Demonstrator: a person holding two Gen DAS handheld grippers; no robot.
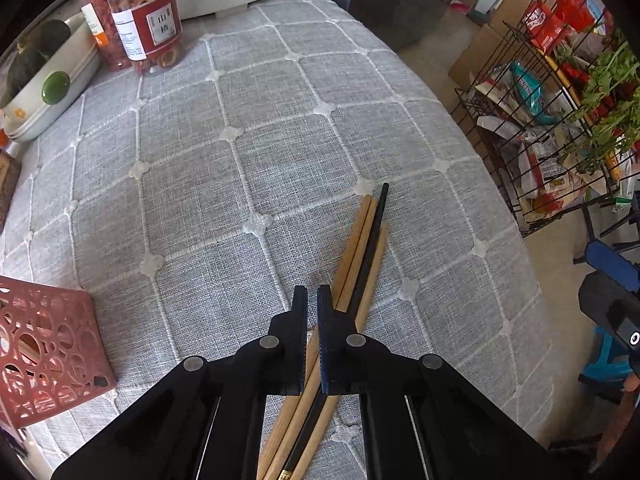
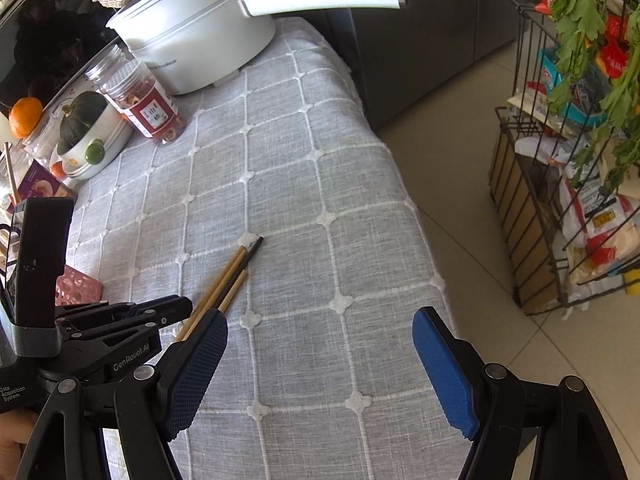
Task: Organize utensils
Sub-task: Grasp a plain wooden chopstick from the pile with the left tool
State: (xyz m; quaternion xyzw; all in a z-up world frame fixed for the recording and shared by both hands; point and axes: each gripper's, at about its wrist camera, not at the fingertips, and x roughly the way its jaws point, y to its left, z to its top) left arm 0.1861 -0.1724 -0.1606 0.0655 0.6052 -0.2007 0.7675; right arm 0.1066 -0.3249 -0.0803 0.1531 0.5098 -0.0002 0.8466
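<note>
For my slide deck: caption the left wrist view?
Left gripper nearly shut above chopsticks lying on the grey tablecloth, pink basket alongside.

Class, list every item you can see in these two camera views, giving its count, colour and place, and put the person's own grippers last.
chopsticks: three tan, one black, bundled on the tablecloth under the left gripper
tablecloth: one, grey with white grid, covering the table
pink basket: one, perforated, near left edge of the table
jars: two, clear with red contents, far left
electric pot: one, white with long handle, far end
dish with squash: one white dish, dark green squash, beside the jars
orange: one, far left
wire rack: one, black, on the floor at right, holding packets and greens
left gripper: black, nearly closed over the chopsticks
right gripper: blue pads, open, empty
</note>
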